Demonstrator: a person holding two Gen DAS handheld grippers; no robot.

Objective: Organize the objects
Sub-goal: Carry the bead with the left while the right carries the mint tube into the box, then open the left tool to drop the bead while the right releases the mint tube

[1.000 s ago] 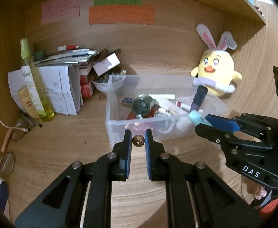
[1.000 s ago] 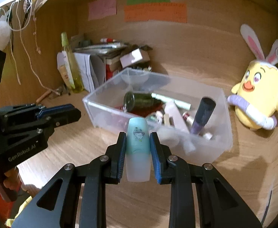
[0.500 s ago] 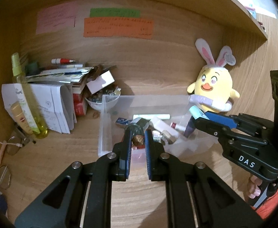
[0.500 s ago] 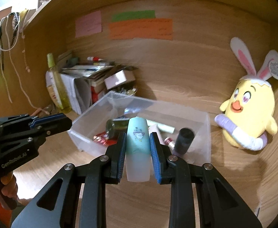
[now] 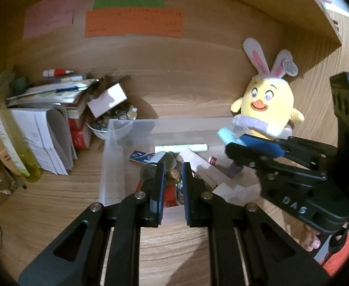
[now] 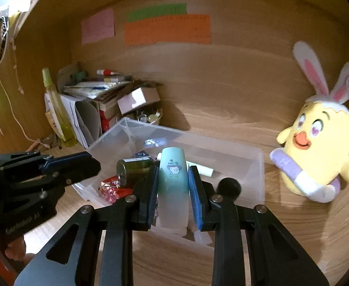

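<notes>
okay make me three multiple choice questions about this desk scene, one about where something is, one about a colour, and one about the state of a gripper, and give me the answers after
1. Where does the plush chick sit?
A. Inside the clear bin
B. On the desk, right of the clear bin
C. On top of the paper stack

2. What colour is the largest paper note on the back wall?
A. Orange
B. Blue
C. White

3. What is the right gripper doing?
A. Open and holding nothing
B. Shut on a red marker
C. Shut on a pale teal tube

Answers:
1 B: the chick stands beside the clear bin, outside its right wall.
2 A: the wide orange strip sits under a green one.
3 C: both fingers press the pale teal tube above the bin.
</notes>
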